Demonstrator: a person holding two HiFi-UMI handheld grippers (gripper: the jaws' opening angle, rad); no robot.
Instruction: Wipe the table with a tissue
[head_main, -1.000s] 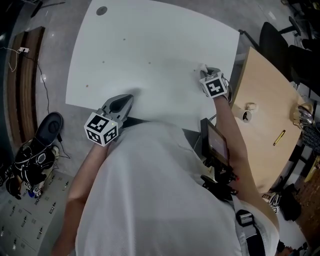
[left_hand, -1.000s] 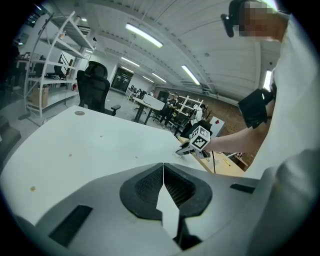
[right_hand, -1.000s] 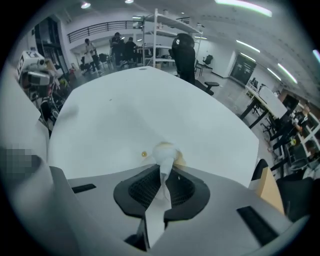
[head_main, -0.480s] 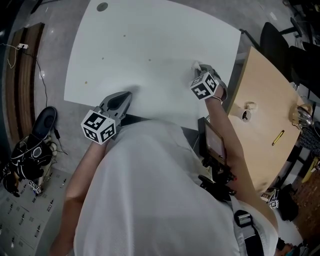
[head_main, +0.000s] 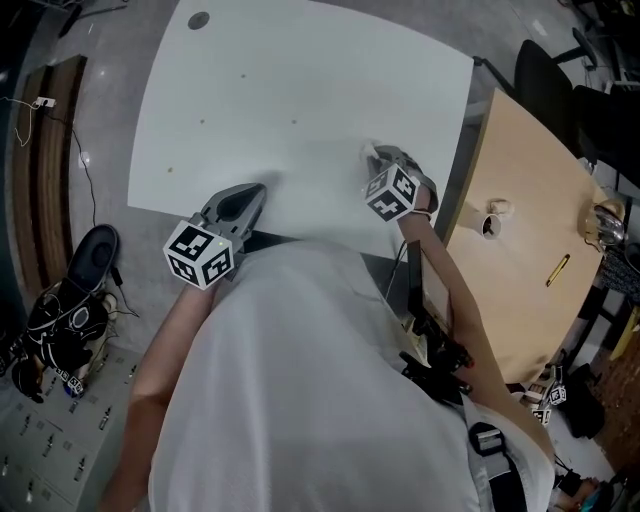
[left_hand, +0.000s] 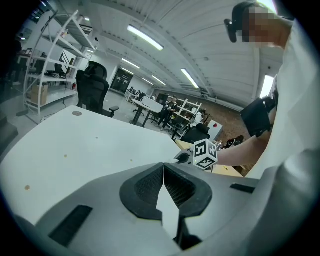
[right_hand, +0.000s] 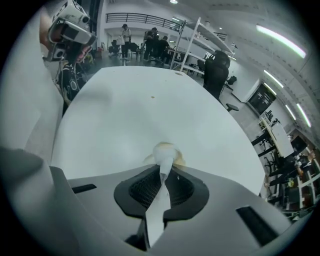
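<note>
Two grey plastic grippers, each bearing one black-and-white marker cube (head_main: 202, 255), sit at the near edge of one smooth white tabletop (head_main: 300, 80). Left gripper (head_main: 256, 192): ribbed black fingers (left_hand: 147, 187) pressed together, nothing between them. Right gripper (head_main: 374, 156): fingers closed on one crumpled white tissue (right_hand: 163, 151), its yellowish-tinged wad lying on the tabletop just beyond the tips. Farther out: a few small brown specks (head_main: 201, 123) and one round grey grommet (head_main: 199, 20) at the far corner.
</note>
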